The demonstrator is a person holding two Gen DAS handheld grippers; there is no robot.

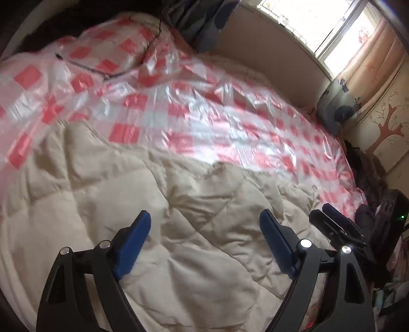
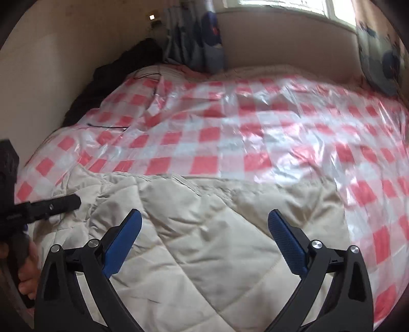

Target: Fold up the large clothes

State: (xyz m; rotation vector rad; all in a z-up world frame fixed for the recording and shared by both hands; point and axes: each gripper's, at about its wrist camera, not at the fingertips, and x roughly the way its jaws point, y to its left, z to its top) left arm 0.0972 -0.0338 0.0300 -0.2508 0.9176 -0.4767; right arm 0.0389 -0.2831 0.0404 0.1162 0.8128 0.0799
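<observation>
A cream quilted padded garment (image 1: 143,204) lies crumpled on the near part of the bed, over a red-and-white checked plastic sheet (image 1: 204,112). It also shows in the right wrist view (image 2: 204,229), with the sheet (image 2: 255,138) beyond it. My left gripper (image 1: 204,219) is open and empty just above the garment. My right gripper (image 2: 204,217) is open and empty above the garment too. The right gripper shows at the right edge of the left wrist view (image 1: 332,219). The left gripper shows at the left of the right wrist view (image 2: 64,203), held in a hand.
A pillow (image 1: 110,48) lies under the sheet at the far left. A dark garment (image 2: 115,76) is heaped against the wall. Patterned curtains (image 2: 199,38) hang by a bright window (image 1: 319,23). Dark clothing (image 1: 368,173) lies off the bed's right edge.
</observation>
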